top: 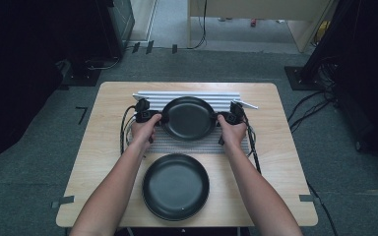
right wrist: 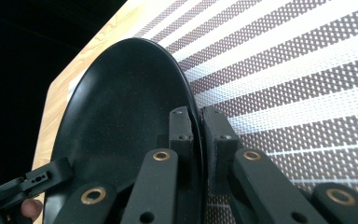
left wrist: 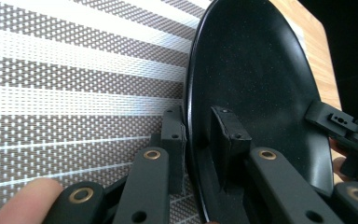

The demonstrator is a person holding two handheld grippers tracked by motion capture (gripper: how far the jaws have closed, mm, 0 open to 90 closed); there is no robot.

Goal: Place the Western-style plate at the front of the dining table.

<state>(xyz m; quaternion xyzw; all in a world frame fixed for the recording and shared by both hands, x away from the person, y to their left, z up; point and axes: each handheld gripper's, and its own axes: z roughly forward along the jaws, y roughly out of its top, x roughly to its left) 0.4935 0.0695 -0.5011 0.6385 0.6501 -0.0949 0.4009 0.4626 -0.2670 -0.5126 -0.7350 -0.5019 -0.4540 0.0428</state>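
High view: a wooden table (top: 270, 162) stands at the centre of the frame, and a striped woven mat (top: 187, 143) lies across its upper half. A black plate (top: 188, 118) sits just above frame centre, over the mat, held at its left and right rim by two grippers. The left gripper (top: 158, 118) is clamped on the plate's left rim; the right gripper (top: 218, 118) is clamped on its right rim. A second black plate (top: 175, 186) lies flat on the bare wood in the lower centre of the frame, apart from both grippers. The held plate is round, with no long axis, and its hollow faces up. Left gripper view: the jaws close on the rim, one pad (left wrist: 174, 140) under the plate and one inside the bowl, with the right gripper seen at the lower right edge of the frame. Right gripper view: the jaws pinch the rim likewise, the mat at the right. No brand, label or writing is legible in any view.
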